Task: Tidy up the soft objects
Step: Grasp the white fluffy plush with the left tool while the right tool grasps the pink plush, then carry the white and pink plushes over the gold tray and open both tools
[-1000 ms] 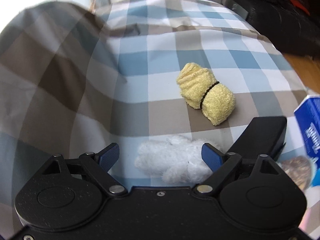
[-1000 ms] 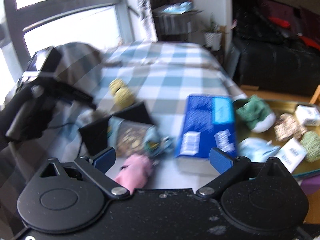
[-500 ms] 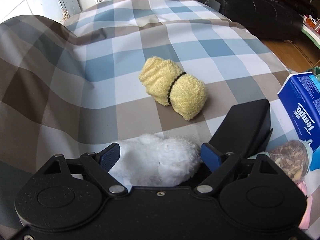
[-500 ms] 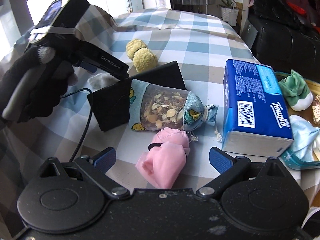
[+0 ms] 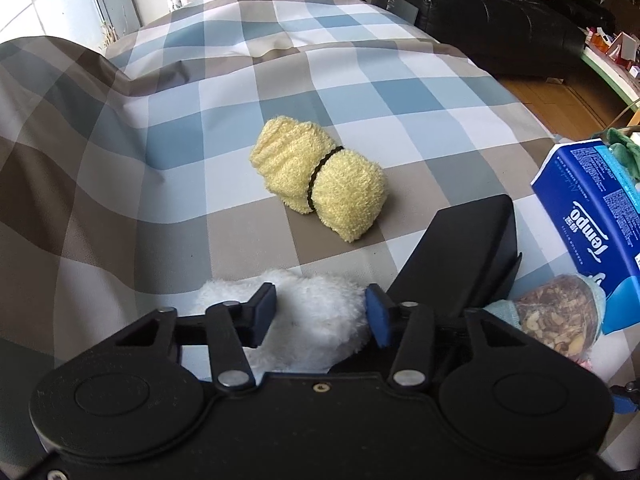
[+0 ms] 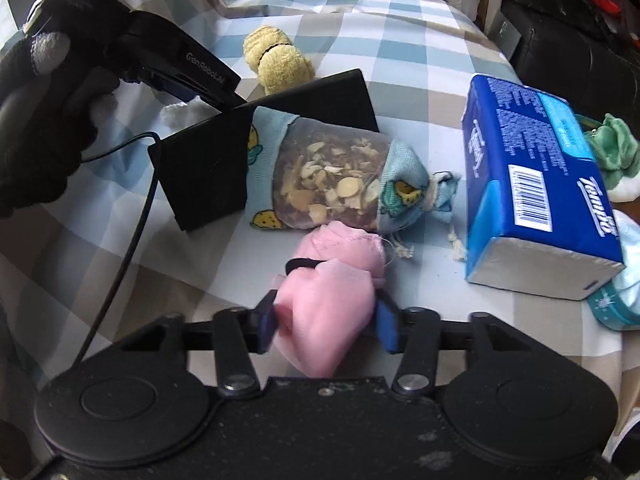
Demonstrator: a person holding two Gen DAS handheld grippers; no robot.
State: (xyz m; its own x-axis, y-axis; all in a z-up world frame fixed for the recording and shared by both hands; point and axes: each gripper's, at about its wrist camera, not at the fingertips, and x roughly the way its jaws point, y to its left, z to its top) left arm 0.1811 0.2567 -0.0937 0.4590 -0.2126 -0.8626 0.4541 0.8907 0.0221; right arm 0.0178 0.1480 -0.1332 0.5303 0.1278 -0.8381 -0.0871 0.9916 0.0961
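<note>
Left gripper (image 5: 320, 312) closing its fingers on the white fluff (image 5: 312, 320), right gripper (image 6: 326, 322) closing its fingers on the pink bundle (image 6: 332, 300), both soft things low on the checked bed (image 5: 200, 160).

green plush (image 6: 612, 148) cut off, white fluff (image 5: 316, 320) half hidden

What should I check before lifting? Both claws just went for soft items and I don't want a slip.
1. Left claw closing with white fluffy bundle between the pads: ok.
2. Right claw closing with pink bundle between the pads: ok.
3. Grips firm enough to lift: cannot tell.
4. Pink bundle free of the sachet's string: cannot tell.
5. Yellow towel roll apart from the left claw: ok.
</note>
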